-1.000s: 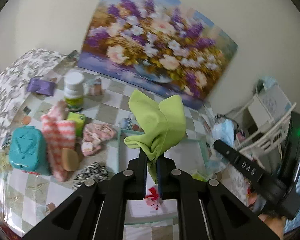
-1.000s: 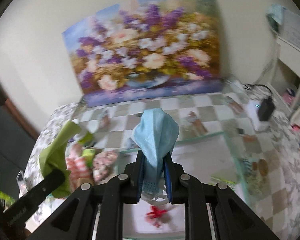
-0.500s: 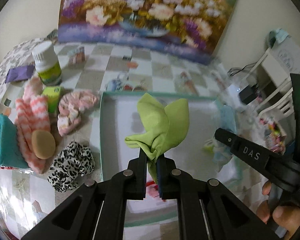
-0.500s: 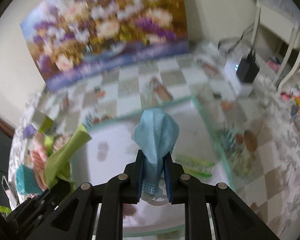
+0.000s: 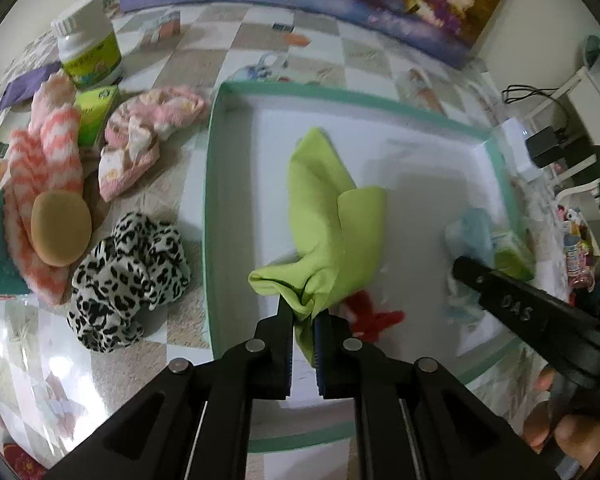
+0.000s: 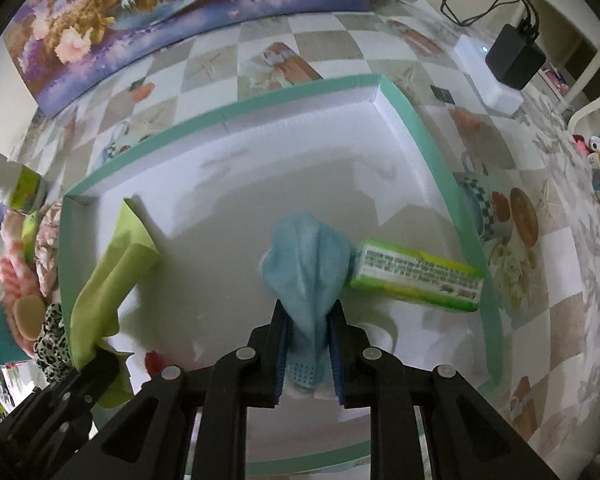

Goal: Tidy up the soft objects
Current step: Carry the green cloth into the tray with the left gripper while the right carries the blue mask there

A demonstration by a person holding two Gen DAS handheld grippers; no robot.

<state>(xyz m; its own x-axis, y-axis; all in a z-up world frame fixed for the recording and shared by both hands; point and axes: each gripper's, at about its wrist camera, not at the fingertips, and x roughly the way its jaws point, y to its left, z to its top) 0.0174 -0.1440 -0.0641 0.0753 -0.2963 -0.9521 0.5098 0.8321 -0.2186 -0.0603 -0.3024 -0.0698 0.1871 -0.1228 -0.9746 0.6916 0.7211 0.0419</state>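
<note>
A: Where do things stand around the tray?

B: Both grippers point steeply down into it. The left gripper is pinched on a green cloth, which hangs over the left half of the tray. The right gripper is clamped on a blue cloth over the middle of the tray, just beside a green packet lying on the tray's floor near its right wall.

A: So neither cloth is down?

B: I can't tell whether the tips brush the floor. A small red thing lies on the tray's floor close below the left gripper.

A: What could go wrong?

B: If the blue cloth is let go where it is, I'd expect it to flop onto the packet and cover it. The two grippers are close together inside the tray, so a careless spread of either could knock the other or snag its cloth. A limp cloth can also cling to a pad and ride back out.

A: And outside the tray?

B: Left of the tray lie a leopard-print scrunchie, pink socks, a striped sock and a tan sponge, all waiting, I judge
</note>
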